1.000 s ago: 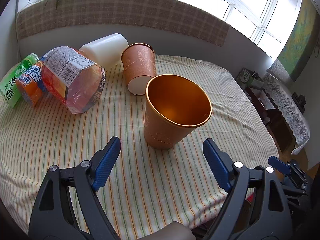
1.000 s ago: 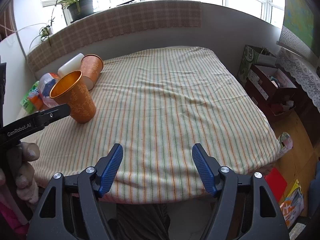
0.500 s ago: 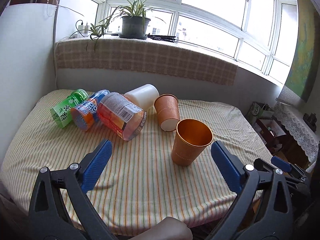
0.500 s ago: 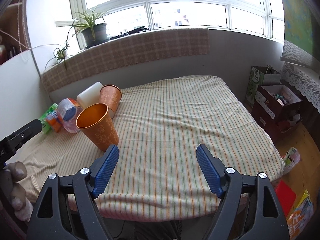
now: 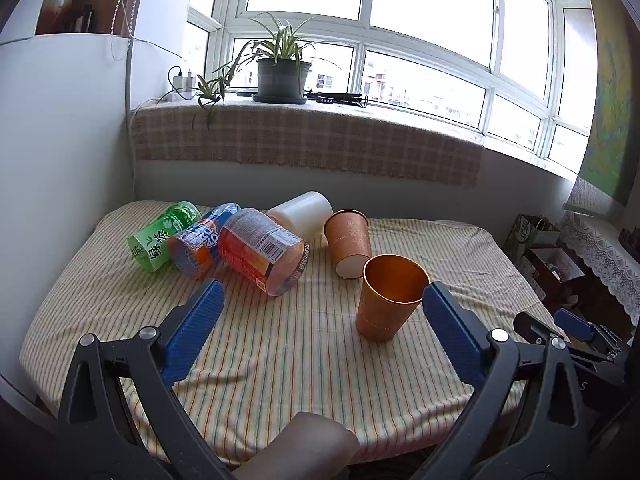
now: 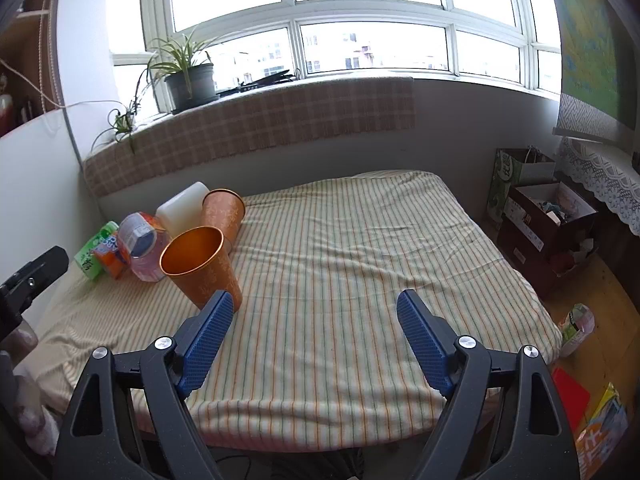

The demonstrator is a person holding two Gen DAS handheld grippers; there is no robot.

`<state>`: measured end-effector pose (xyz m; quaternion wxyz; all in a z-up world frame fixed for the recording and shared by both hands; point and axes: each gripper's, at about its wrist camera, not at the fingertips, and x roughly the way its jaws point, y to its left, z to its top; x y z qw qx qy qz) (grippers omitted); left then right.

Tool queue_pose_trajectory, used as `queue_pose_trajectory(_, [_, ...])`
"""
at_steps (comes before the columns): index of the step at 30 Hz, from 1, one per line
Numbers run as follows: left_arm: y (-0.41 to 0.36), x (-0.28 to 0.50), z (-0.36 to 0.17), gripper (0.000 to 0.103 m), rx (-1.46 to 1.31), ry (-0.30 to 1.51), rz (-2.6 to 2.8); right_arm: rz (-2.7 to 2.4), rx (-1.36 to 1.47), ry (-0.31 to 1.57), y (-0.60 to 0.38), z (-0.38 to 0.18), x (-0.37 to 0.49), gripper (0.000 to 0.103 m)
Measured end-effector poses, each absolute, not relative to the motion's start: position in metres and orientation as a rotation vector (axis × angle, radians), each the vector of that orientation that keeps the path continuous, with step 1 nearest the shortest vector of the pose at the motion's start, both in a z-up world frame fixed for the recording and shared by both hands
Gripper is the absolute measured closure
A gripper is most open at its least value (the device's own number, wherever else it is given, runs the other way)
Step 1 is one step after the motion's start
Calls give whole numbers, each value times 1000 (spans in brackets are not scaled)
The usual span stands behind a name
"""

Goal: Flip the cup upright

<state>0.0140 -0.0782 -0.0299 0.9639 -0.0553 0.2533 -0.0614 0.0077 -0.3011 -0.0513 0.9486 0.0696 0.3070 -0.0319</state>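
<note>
Since a second ago: both grippers have drawn back from the desk (image 5: 280, 360), so that more of the window and sill shows, and the cup (image 5: 390, 298) looks smaller and stands where it stood. Cup: orange, patterned, shiny inside, upright with its mouth open upward, on the striped cloth just in front of a second cup (image 5: 349, 236) lying on its side, near a row of lying bottles (image 5: 260, 254). Left gripper (image 5: 320, 320) and right gripper (image 6: 314, 336): fingers wide apart, holding nothing, both clear of the cup.
</note>
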Motion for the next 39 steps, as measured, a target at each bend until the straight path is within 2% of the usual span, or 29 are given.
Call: queue_pose_trajectory(39, [-73, 10, -20, 0, -95, 488, -91, -45, 148, 653, -290, -55, 10, 19])
